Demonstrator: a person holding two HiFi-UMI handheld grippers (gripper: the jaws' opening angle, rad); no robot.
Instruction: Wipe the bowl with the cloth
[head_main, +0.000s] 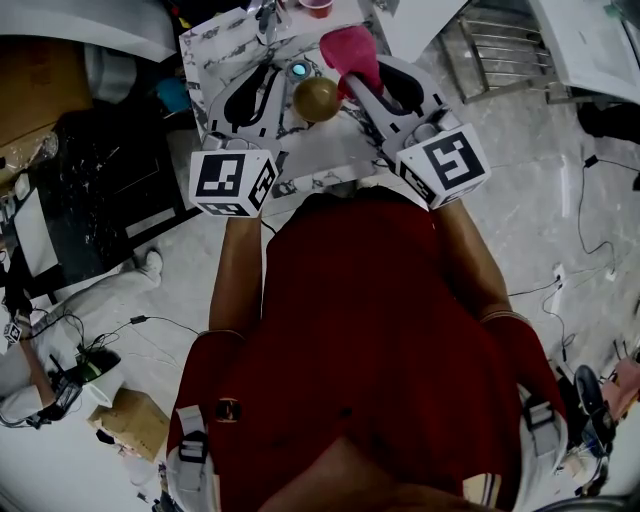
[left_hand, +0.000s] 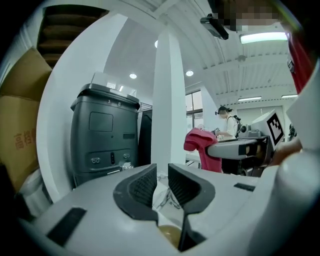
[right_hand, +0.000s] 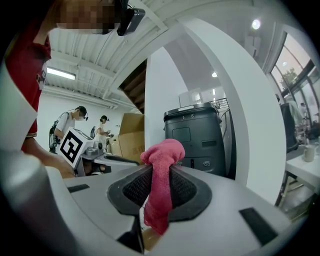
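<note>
The person is holding both grippers out over the marbled table (head_main: 330, 160). In the head view the olive-brown bowl (head_main: 316, 98) is showing between them, just beside the left gripper (head_main: 274, 76) on its inner side and just below the pink terry cloth (head_main: 350, 52).

The right gripper (right_hand: 161, 172) is clamping that cloth between its pads; a wad is bulging above the jaws and a tail is hanging beneath them.

The left gripper's jaws are standing apart with a narrow gap, and the tabletop is showing through it. A sliver of the bowl is peeking low between them, but no pad is visibly pressing on it, so I am reading that gripper as holding nothing.

The step in hand appears to be the approach, with wiping not yet begun. To do it well, the left gripper is probably needing a firm pinch on the rim, or at least a brace against the wall; a small round bowl is likely to skate or spin under a sideways rub.

The right gripper should be leading with the soft wad, not the hard jaw tips, and sweeping round the inner wall and then the base. Its clamp is worth holding tight, since the cloth is pinched only at its middle and could drag free. The loose tail is best tucked inside the bowl, not trailing over the edge.
</note>
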